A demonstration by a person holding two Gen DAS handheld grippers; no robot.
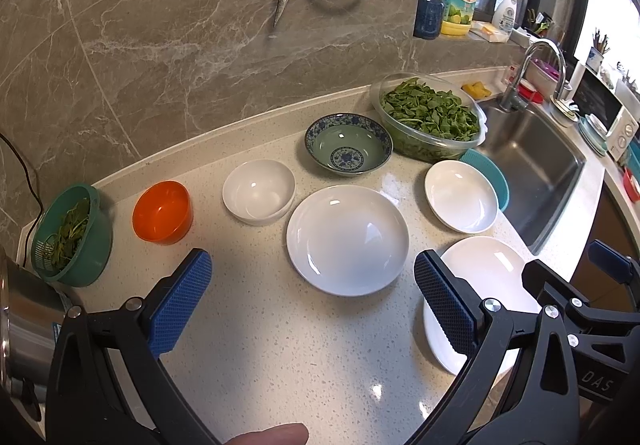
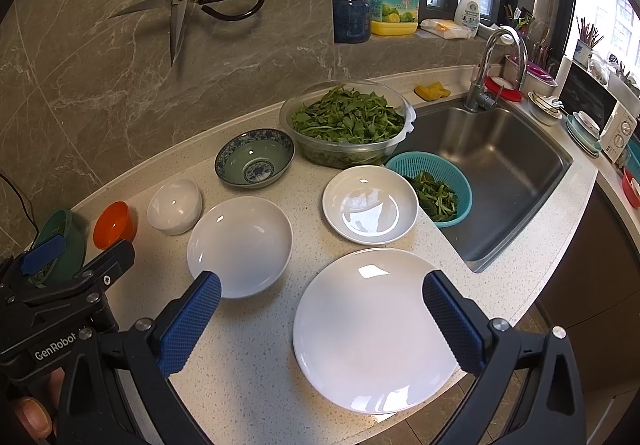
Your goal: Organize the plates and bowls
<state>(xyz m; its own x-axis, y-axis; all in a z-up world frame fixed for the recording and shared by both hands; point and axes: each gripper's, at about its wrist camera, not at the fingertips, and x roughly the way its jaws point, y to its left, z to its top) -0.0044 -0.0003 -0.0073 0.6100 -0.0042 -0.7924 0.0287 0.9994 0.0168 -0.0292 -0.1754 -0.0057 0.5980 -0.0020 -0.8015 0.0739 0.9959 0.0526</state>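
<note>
Both grippers, left and right, hover wide-jawed and empty over a counter where three white plates and three bowls lie separate, none stacked.

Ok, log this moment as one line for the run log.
stage: before first grasp | left gripper: open, empty | right gripper: open, above large white plate | dishes: spread singly on counter, none stacked

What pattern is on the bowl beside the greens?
Blue-and-white floral pattern on the bowl; left wrist view.
</note>
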